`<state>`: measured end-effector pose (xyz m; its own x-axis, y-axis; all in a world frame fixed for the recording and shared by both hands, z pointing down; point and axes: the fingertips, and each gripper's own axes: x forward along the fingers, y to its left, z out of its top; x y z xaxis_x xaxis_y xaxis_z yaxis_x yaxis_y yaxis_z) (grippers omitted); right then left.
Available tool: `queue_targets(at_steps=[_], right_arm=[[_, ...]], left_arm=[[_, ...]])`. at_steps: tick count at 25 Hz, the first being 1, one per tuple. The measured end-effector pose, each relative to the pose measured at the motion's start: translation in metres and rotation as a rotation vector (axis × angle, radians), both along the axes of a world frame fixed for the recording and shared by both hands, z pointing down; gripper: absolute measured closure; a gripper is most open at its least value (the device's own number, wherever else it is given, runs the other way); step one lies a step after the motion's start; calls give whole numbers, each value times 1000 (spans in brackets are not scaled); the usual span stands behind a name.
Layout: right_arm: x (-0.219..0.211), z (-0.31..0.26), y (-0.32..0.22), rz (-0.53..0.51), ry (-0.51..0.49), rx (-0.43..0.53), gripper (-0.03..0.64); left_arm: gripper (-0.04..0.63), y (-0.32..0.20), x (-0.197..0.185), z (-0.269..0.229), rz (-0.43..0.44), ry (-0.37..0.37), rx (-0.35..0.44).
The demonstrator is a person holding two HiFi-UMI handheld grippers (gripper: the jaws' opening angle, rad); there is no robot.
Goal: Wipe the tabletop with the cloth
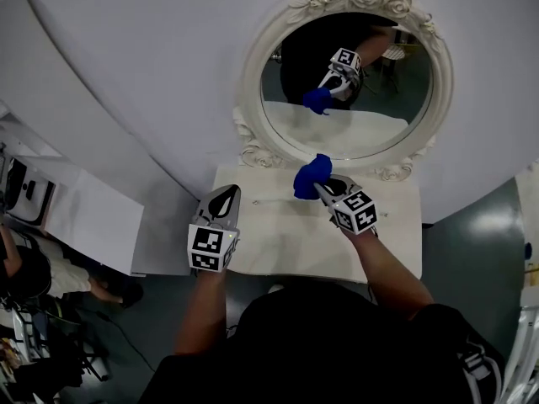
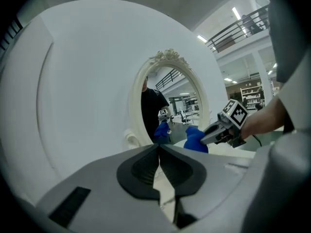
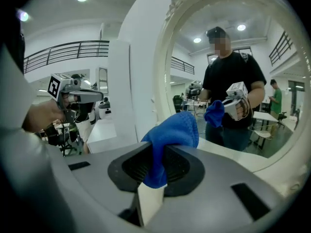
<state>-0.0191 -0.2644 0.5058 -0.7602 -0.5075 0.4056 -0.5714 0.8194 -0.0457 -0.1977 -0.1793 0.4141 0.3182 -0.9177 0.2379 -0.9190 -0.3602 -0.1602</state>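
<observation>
Cloth (image 3: 171, 137): blue, soft, light, bunches easily. We hold it pinched in the right gripper (image 1: 323, 190), wad poking past the tips, at the back of the tabletop (image 1: 278, 247) by the mirror (image 1: 253, 74). We judge a mid-cloth grip best, leaving a free wad to wipe. Left gripper (image 2: 159, 147): jaws together, empty. Right gripper view shows the pinch. Left gripper view shows the wad low over the surface, contact unclear.

Blue cloth (image 1: 312, 178) in right claw (image 1: 323, 189), just before oval mirror (image 1: 250, 76)

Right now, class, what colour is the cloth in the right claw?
Blue: the cloth shows best in the right gripper view.
</observation>
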Motion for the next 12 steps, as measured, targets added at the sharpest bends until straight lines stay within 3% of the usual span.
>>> queue_targets(at_steps=[12], right_arm=[[-163,128,37,-255,94,-231,568]], left_arm=[[583,44,-108,39,-157,-11,-76]])
